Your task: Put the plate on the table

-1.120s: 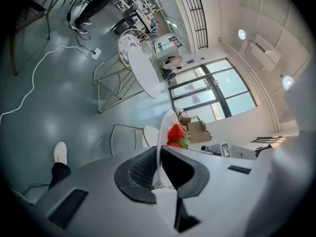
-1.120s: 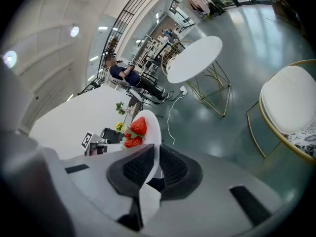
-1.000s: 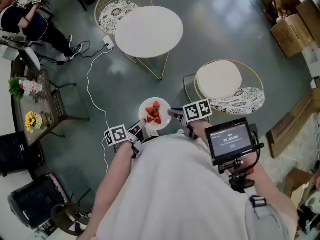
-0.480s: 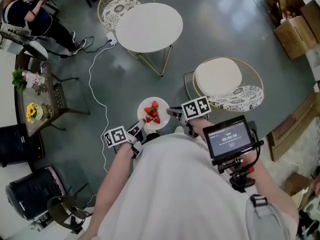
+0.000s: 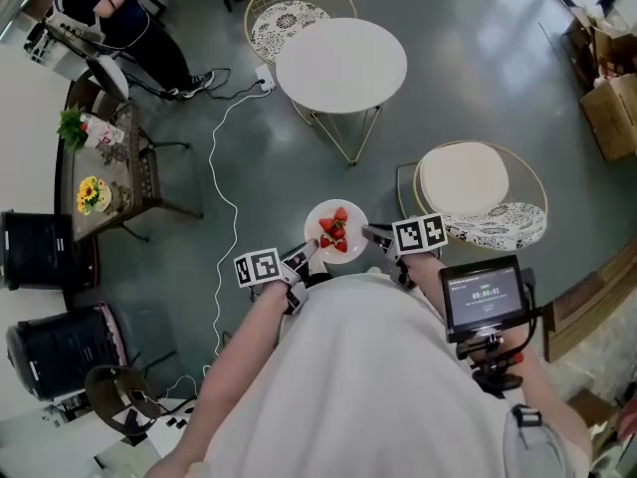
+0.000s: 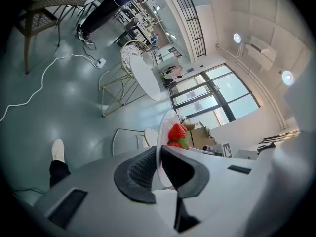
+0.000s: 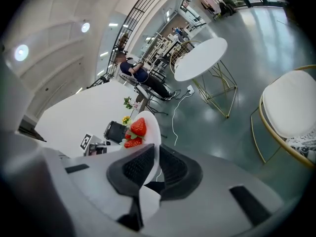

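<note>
A white plate (image 5: 335, 232) with several red strawberries (image 5: 333, 231) on it hangs in the air in front of the person, held from both sides. My left gripper (image 5: 304, 257) is shut on the plate's left rim (image 6: 159, 152), and my right gripper (image 5: 376, 235) is shut on its right rim (image 7: 150, 132). The round white table (image 5: 340, 65) stands well ahead over the grey floor, also visible as the table (image 6: 145, 78) and the table (image 7: 200, 58) in the gripper views.
A gold wire chair with a white cushion (image 5: 480, 182) stands to the right, another chair (image 5: 289, 13) behind the table. A white cable (image 5: 224, 177) trails over the floor. At the left are a side table with flowers (image 5: 105, 172) and a seated person (image 5: 119, 18).
The view has shifted: the plate and both grippers sit slightly further right in the picture, and the table lies nearer the centre. Both grippers keep their hold on the plate.
</note>
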